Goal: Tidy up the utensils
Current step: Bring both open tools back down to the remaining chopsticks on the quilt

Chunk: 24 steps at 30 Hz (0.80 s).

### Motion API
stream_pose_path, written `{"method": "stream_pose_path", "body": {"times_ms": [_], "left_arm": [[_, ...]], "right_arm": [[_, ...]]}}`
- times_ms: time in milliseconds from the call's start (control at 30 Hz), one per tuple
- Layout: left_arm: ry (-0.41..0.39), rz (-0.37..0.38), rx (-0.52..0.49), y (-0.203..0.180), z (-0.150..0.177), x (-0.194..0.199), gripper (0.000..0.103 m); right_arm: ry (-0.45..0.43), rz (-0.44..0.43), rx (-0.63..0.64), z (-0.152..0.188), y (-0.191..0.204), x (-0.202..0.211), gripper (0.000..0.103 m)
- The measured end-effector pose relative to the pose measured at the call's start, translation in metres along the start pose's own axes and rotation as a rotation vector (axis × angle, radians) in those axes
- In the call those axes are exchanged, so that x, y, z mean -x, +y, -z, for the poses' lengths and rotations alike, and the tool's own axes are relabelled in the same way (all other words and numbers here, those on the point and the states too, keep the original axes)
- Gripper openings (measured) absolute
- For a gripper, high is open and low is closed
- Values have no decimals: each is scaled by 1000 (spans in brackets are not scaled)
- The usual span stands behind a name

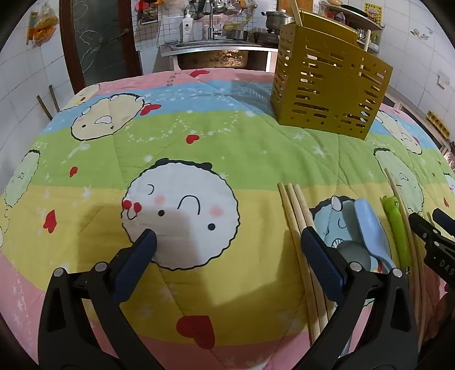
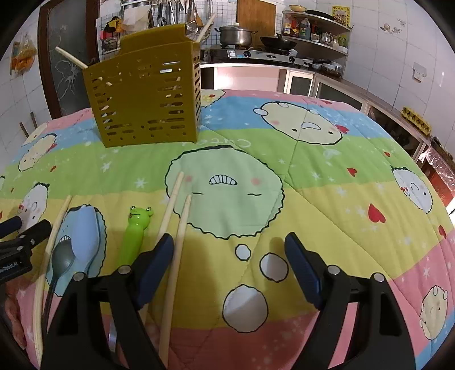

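Both grippers gape empty — left gripper (image 1: pixel 227 242), right gripper (image 2: pixel 229 247) (above the quilt (image 2: pixel 327 176)) — chopsticks (image 2: pixel 177 227) loose beside a slotted holder (image 2: pixel 145 99).

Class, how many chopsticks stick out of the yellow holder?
2: the left chopstick leans out of the holder at its left corner, the right chopstick at its right; others may hide inside.

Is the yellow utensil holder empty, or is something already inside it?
Not empty. The yellow utensil holder stands upright, and pale chopsticks stick out above its rim and show through its slots.

Chopsticks (image 2: pixel 173 227) lie before the holder (image 2: pixel 145 96)
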<state>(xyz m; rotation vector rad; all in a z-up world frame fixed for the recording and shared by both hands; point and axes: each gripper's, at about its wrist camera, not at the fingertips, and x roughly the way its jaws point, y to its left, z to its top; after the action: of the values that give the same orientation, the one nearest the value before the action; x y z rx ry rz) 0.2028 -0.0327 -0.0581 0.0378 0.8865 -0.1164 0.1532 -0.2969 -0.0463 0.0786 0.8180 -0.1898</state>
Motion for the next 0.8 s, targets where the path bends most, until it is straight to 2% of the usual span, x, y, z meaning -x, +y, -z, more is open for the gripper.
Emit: {"method": "stream_pose_path", "body": {"times_ms": [500,800], "left_arm": [[10,4,-16,-2,7,5,98],[16,0,-12,1,12,10,93]], "right_arm": [[39,21,-4,4,2,1,78],[43,13,-16,8,0,4,75]]}}
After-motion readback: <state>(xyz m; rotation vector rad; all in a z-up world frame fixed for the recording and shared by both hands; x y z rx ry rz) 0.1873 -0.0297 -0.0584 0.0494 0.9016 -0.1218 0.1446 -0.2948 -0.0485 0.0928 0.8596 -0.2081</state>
